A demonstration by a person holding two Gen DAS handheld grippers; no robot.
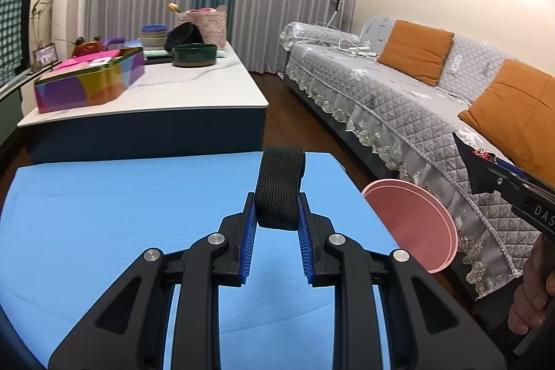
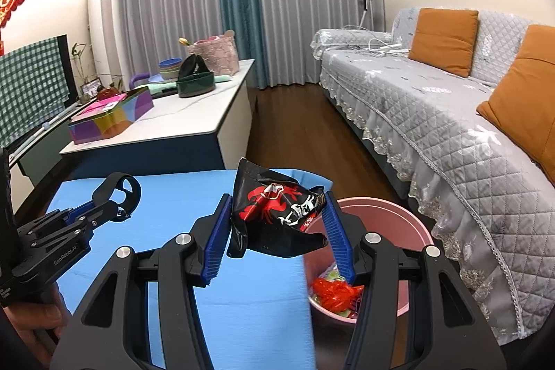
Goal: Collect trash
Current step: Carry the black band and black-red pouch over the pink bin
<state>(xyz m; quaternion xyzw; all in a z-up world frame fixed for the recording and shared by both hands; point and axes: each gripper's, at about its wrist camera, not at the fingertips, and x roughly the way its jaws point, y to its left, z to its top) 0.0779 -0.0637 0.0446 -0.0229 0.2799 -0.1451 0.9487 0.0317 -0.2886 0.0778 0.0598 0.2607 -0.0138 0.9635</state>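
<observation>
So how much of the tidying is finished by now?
Some trash already lies in the pink bin. The right gripper holds a black snack wrapper near the bin's rim, not yet dropped. The left gripper holds a black strap loop. The blue table shows no other litter.

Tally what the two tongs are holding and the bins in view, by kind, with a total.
Black elastic band, held in left tongs: 1
Black-and-red snack wrapper, held in right tongs: 1
Pink trash bin: 1
Total: 3
</observation>
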